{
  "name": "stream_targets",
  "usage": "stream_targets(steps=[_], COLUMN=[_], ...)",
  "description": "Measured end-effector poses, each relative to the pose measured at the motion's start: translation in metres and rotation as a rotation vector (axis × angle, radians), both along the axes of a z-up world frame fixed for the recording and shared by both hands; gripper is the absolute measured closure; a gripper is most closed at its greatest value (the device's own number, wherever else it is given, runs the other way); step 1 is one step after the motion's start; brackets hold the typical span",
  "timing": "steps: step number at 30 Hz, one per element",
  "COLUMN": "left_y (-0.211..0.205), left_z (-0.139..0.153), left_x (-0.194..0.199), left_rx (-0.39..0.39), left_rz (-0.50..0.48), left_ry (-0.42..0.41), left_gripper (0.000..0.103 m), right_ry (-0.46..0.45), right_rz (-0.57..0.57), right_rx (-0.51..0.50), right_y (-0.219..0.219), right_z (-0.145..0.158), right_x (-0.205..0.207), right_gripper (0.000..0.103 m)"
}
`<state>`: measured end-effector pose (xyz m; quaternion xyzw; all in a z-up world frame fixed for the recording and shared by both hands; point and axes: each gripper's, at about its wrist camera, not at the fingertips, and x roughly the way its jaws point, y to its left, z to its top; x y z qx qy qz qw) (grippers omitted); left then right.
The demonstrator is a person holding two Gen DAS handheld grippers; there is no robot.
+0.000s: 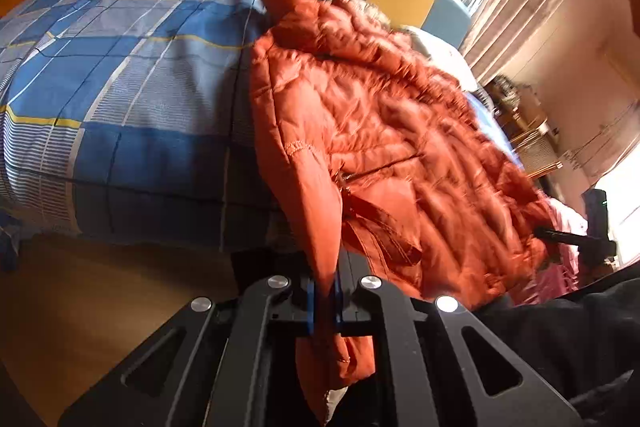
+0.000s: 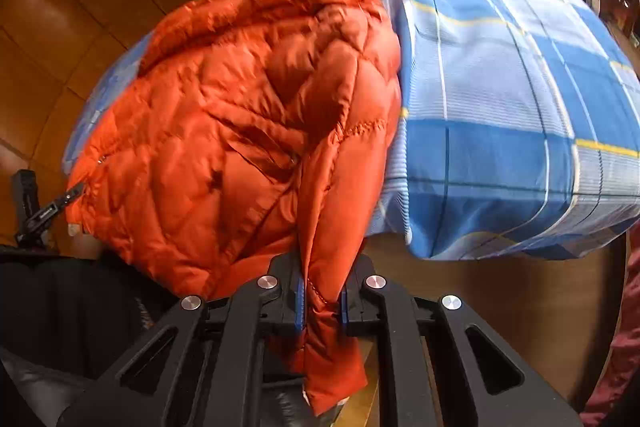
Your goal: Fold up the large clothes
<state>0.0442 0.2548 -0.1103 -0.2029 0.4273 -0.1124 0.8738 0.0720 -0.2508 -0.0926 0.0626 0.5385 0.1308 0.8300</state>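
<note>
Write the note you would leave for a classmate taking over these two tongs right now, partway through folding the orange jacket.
Left tongs: shut on the orange jacket's sleeve end.
Right tongs: shut on its other sleeve end.
Jacket: spread on the blue checked bed, lower part hanging over the near edge.
Done: both sleeves gripped.
Left: no fold is visible yet; bring the sleeves in over the body, then probably fold the body.

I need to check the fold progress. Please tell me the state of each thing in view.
jacket: crumpled, lying over the bed edge, not yet folded
left gripper: fingers shut on the jacket
right gripper: fingers shut on the jacket
bed: covered with a blue checked sheet
</note>
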Motion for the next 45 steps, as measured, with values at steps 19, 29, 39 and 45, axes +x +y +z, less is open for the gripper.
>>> stream_targets(steps=[19,29,39,45], left_y=[0.043,0.052,0.057,0.058], left_z=[0.104,0.126,0.13,0.119], left_x=[0.001,0.068,0.173,0.234], left_rx=[-0.207,-0.256,-0.232,-0.19], left_rz=[0.023,0.003,0.024,0.054], left_ry=[-0.34,-0.441,-0.426,-0.357], left_gripper=[0.098,0.098,0.098,0.098], right_ry=[-0.332,-0.434,-0.452,-0.419], right_rz=[0.06,0.043,-0.031,-0.1], right_rx=[0.085,0.128,0.124,0.08], right_y=[0.003,0.008,0.012,0.018], right_z=[0.126,0.15,0.146,0.127], right_x=[0.02,0.082,0.173,0.229], right_gripper=[0.094,0.094,0.094,0.094])
